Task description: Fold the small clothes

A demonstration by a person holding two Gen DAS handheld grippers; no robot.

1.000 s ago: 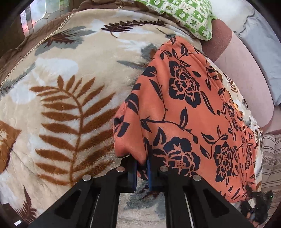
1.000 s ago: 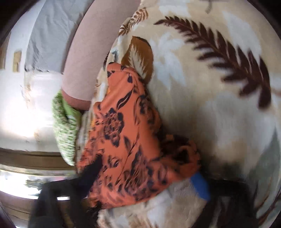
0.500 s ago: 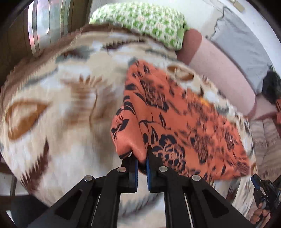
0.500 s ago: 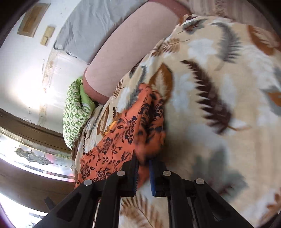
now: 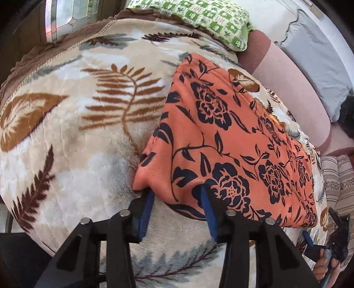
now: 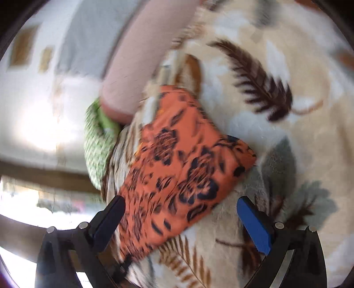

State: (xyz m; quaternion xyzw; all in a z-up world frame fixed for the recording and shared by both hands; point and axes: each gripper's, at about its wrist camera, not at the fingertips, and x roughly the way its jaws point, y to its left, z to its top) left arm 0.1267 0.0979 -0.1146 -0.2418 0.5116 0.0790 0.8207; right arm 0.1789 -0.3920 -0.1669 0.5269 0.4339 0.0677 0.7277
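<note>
1. Lying flat on the leaf-print blanket (image 5: 66,137), the orange floral garment (image 5: 232,141) appears folded over at least once, its near edge doubled; it sits toward the side of the bed by the pink bolster (image 5: 292,88).
2. Left hand-held gripper (image 5: 176,199): fingers apart, straddling the garment's near corner without clamping it.
3. Right hand-held gripper (image 6: 181,210): fingers wide apart around the opposite end, holding nothing; that view is blurred.
4. Judgement: one fold looks laid down and let go; a further fold into a compact shape and smoothing likely remain.
5. Green patterned pillow (image 5: 199,15) rests at the bed's far edge.
</note>
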